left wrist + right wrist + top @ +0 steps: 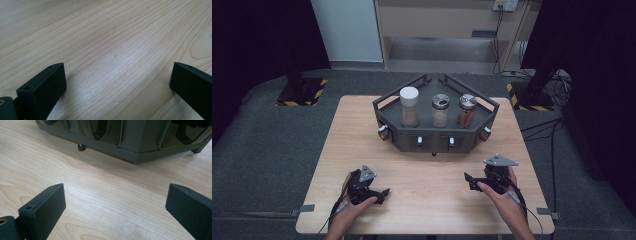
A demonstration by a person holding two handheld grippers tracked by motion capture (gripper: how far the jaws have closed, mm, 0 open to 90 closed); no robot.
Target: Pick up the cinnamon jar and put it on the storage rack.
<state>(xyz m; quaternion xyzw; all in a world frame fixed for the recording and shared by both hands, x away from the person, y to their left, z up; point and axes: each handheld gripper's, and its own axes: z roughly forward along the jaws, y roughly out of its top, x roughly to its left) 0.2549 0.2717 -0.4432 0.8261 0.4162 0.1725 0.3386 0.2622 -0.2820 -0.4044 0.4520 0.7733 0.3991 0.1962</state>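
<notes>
Dark grey angular metal spice rack [435, 135] — three jars aboard, untouched. Left gripper [384, 191] and right gripper [467, 177] rested wide open, empty — best advanced level, squarely.

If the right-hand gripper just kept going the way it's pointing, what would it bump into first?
Probably the dark grey angular metal rack on the wooden table: seen from the right gripper, its lower front lies straight ahead of the open jaws, with bare wood between.
</notes>
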